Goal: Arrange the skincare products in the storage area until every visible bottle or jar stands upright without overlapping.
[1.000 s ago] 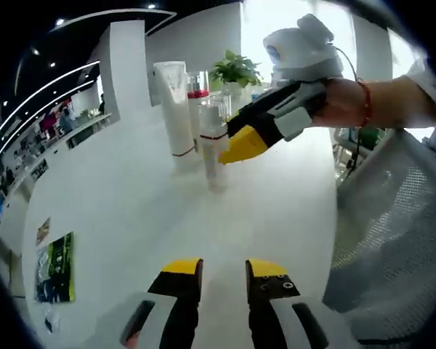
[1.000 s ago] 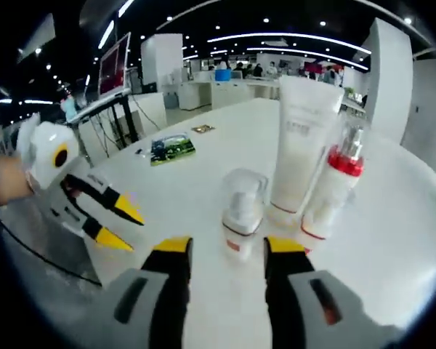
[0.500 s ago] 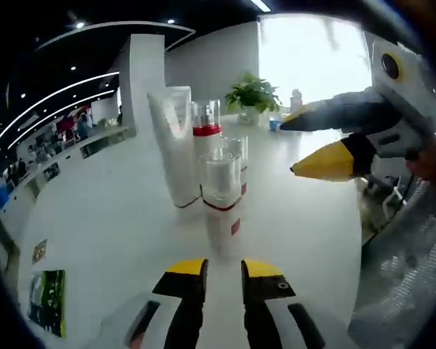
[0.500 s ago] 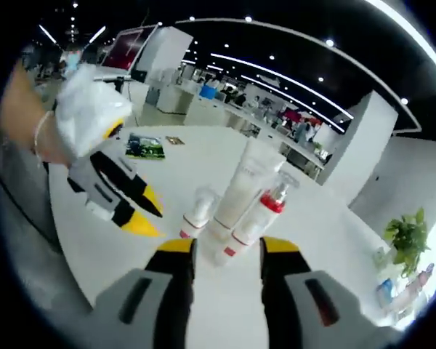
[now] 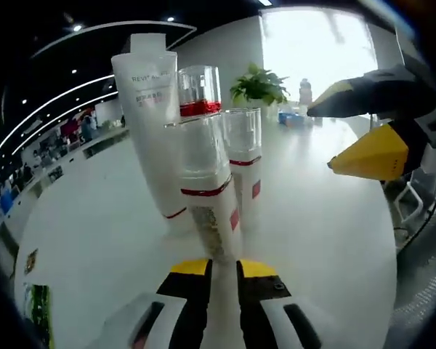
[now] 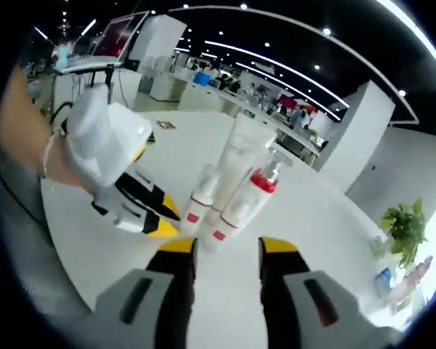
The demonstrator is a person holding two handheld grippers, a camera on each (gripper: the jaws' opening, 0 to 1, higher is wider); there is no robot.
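Skincare products stand upright in a tight cluster on a wide white table (image 5: 327,225), which is the largest thing in either view. In the left gripper view the tallest of them is a white tube (image 5: 151,123) printed with dark lettering, standing cap-down at the far left of the group. Just right of it rises a bottle with a red collar (image 5: 199,91) and a clear cap, and right of that a clear-capped bottle with a red label (image 5: 245,163). Nearest the camera is a small pump bottle (image 5: 206,189) with a clear cap and a red band, standing directly beyond the left gripper (image 5: 221,267), whose yellow-tipped jaws are pressed nearly together with only a thin slit between them; the bottle's base sits right at the tips, and I cannot tell whether they touch it. The right gripper (image 5: 352,123) enters from the right edge of that view, its jaws spread apart and holding nothing. In the right gripper view the same cluster sits mid-table: the white tube (image 6: 240,156), the red-collared bottle (image 6: 248,200) and the small pump bottle (image 6: 198,209) all upright. The right gripper (image 6: 224,247) shows its jaws apart, well short of the bottles, while the left gripper (image 6: 163,218), held in a hand (image 6: 36,156), reaches to the cluster from the left. A potted plant (image 5: 259,83) stands far off on the table.
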